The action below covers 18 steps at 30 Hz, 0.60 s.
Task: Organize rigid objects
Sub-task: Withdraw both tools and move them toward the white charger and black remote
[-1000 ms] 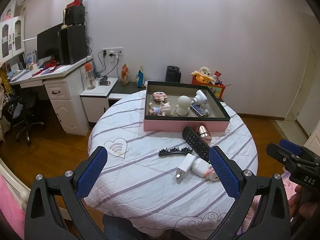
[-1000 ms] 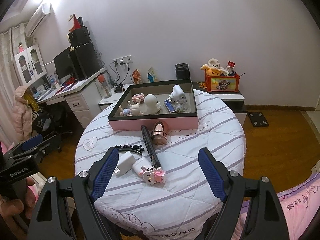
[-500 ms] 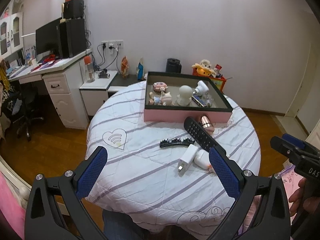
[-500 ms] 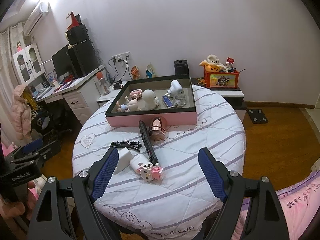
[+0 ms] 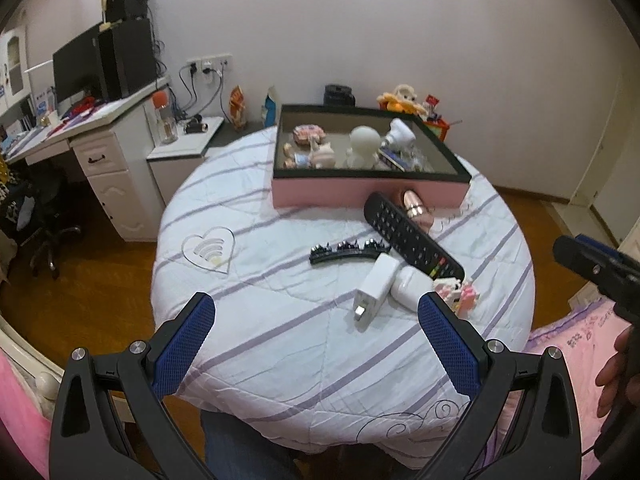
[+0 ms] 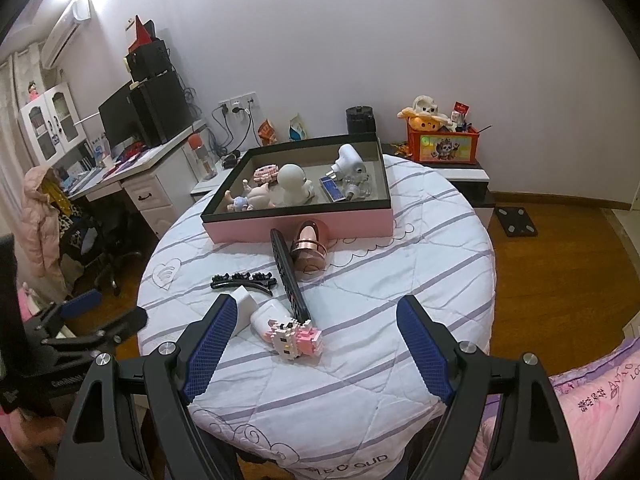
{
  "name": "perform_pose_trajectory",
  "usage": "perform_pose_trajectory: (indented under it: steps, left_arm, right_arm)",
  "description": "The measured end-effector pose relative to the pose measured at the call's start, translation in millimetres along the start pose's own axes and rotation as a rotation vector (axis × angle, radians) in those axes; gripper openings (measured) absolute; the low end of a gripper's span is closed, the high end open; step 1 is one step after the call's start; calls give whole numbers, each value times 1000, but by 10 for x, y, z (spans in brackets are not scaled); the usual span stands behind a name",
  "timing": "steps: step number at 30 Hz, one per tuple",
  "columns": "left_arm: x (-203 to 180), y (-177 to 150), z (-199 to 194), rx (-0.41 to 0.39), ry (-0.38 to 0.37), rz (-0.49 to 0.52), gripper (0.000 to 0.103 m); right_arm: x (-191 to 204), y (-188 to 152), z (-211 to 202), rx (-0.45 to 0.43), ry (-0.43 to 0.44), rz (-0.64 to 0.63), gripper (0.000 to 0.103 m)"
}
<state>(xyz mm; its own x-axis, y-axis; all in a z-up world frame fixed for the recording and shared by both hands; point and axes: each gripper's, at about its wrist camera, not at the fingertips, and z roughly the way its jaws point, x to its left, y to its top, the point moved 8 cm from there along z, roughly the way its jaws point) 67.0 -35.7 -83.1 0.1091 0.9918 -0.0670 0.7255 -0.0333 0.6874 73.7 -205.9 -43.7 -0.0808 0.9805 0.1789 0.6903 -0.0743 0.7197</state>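
A pink box point(image 5: 372, 194) point(image 6: 304, 224) with a dark rim stands at the far side of the round table and holds several small toys. In front of it lie a black remote point(image 5: 412, 236) point(image 6: 289, 276), a rose-gold cylinder point(image 5: 416, 206) point(image 6: 309, 246), a black hair clip point(image 5: 348, 251) point(image 6: 243, 280), a white charger point(image 5: 376, 286) point(image 6: 245, 306), a white case point(image 5: 410, 288) point(image 6: 270, 318) and a pink block figure point(image 5: 460, 294) point(image 6: 296, 338). My left gripper point(image 5: 316, 336) is open and empty above the near table edge. My right gripper point(image 6: 316, 344) is open and empty, just short of the block figure.
The table point(image 5: 280, 320) has a white quilted cover with purple stripes. A white desk point(image 5: 100, 136) with monitor stands left. A low cabinet with an orange toy crate point(image 6: 442, 146) stands behind. A pink bed cover point(image 6: 592, 412) lies at right.
Both grippers have moved forward toward the table and tilted down a little; the loose objects appear larger and closer. Nothing on the table has moved.
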Motion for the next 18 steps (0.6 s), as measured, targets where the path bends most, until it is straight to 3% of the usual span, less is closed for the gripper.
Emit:
perform_pose_trajectory:
  steps: [18]
  left_arm:
    - [-79,-70,512,77,-13,17,103]
  right_arm:
    - [-25,6,377,61,4,-14,83]
